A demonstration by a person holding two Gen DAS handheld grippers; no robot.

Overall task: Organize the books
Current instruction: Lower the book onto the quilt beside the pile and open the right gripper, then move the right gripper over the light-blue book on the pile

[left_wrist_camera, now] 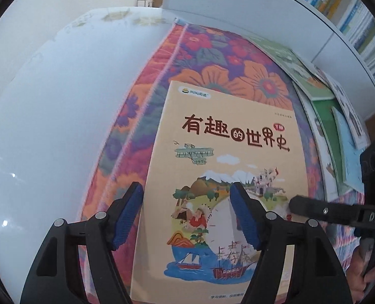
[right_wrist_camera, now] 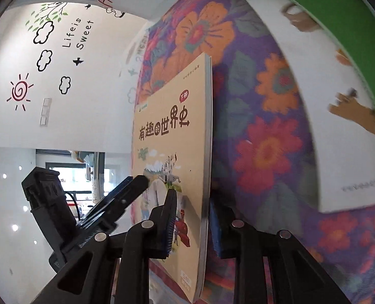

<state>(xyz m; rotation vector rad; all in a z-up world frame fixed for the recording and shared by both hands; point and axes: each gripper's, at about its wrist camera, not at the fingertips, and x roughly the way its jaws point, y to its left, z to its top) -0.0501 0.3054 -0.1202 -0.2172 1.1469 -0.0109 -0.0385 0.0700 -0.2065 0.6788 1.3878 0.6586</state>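
floral bedspread (left_wrist_camera: 212, 50) | book (right_wrist_camera: 172, 136) (tan cover) between right fingers (right_wrist_camera: 171, 217)

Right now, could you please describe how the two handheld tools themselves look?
Both are matte black plastic. The left tool has two angled fingers with ribbed blue pads and round silver pivot pins. The right tool is built the same; seen from the left wrist, its side carries raised letters, "DAS".
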